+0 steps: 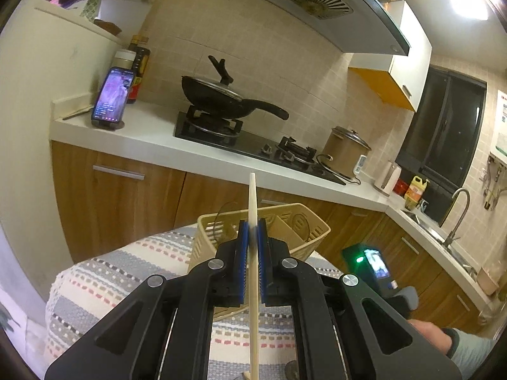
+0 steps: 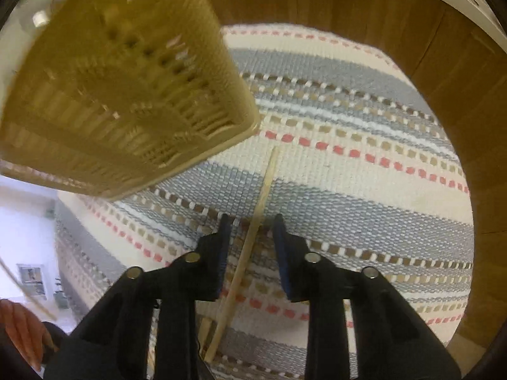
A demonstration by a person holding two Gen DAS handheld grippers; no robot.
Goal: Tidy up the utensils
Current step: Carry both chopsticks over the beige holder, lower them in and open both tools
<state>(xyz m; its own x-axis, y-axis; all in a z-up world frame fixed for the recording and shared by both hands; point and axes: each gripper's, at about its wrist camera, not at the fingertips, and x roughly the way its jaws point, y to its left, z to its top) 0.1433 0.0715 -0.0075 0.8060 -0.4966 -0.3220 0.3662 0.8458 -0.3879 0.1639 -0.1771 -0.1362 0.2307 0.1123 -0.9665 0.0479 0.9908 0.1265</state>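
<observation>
My left hand-held gripper [image 1: 252, 234] is clamped on a pale chopstick [image 1: 253, 209], its blue pads [image 1: 243, 253] pressing it from both sides; the stick runs up past the fingertips and down out of the bottom of the left wrist view. Just beyond the tips stands the beige slotted basket [image 1: 285, 221] with a divider inside, set on the striped woven cloth [image 1: 126, 272]. Only this view shows the kitchen behind: wooden cabinet fronts, the white worktop [image 1: 152, 136], a phone [image 1: 111, 98] propped on a stand, a black lidded wok [image 1: 221, 95] on the gas hob, a brown cooker pot [image 1: 345, 152] further right, and the sink tap [image 1: 456, 215] at the far right. The green-lit body of my other tool shows low on the right.

My right hand-held gripper [image 2: 252, 221] is spread wide, holding nothing, its fingers straddling a second chopstick [image 2: 253, 240] that lies flat on the striped cloth [image 2: 348, 126]. This stick appears only in the right wrist view. Further off, up and left, the basket's slotted wall [image 2: 126, 95] fills the frame, blurred. Wooden cabinet doors curve round the top and right.
</observation>
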